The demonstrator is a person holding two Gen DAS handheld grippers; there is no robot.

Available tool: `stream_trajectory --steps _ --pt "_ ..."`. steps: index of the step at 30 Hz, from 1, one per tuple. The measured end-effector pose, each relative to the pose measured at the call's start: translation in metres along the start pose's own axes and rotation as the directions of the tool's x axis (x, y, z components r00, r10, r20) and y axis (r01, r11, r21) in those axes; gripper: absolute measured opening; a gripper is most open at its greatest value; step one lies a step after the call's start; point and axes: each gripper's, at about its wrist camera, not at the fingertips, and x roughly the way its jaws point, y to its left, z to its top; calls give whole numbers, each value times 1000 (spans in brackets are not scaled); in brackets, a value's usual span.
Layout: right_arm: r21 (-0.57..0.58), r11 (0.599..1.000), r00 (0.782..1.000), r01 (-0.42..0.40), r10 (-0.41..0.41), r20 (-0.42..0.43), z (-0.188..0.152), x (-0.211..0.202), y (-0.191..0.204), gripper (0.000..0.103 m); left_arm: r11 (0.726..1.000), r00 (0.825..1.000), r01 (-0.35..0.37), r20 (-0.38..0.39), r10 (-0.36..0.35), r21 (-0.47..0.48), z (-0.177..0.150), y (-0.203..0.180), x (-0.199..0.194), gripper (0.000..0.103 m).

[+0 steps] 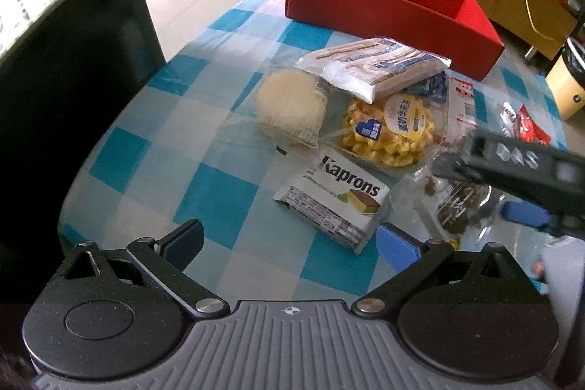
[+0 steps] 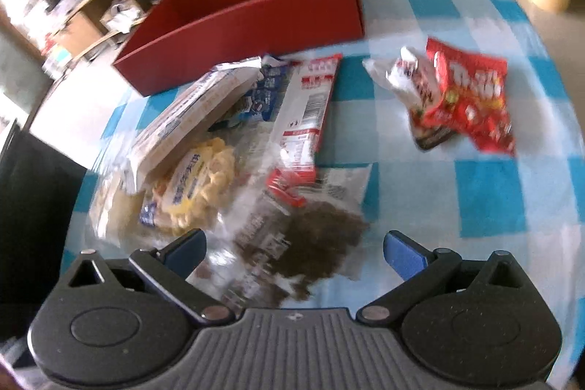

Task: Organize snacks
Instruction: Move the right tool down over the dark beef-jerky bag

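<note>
**Between the right tongs, a clear bag of dark crumbs**

Between the spread fingers of the right tongs (image 2: 294, 253) lies the clear bag of dark crumbs (image 2: 310, 251), flat on the checked desk (image 2: 486, 192); the pads stand wide apart and press on nothing. Its long axis seems to run from the tongs up toward the red box (image 2: 256, 13), so a grip across its width looks like the fitting one. The right tongs are plainly the nearer to it.

Just to the left of that bag, the left tongs (image 1: 289, 242) hang fully apart and empty over bare cloth. Right beyond them sits the Kaprons wafer pack (image 1: 331, 198), its long axis slanting from upper left to lower right, with one corner near the right-hand pad.

Farther out from the bag, toward the box, the yellow twist snack (image 1: 389, 130), the round rice cake (image 1: 290, 106) and the long white cracker pack (image 1: 376, 64) are heaped together. The red candy bag (image 2: 471, 94) lies well apart to the right. The box looks empty, so sorting has barely begun.
</note>
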Motion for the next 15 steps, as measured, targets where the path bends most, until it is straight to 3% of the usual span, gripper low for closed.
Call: stream_trajectory --steps 6,9,15 --pt "55 998 998 39 -35 -57 1 18 3 103 999 999 45 -8 -45 -19 0 5 -4 102" --pt "-10 1000 999 20 -20 -43 -4 16 1 102 997 997 70 -11 -70 -33 1 7 -5 102" --pt "-230 973 999 17 -26 -38 -19 4 0 77 998 998 56 -7 -56 -31 0 4 -4 103"
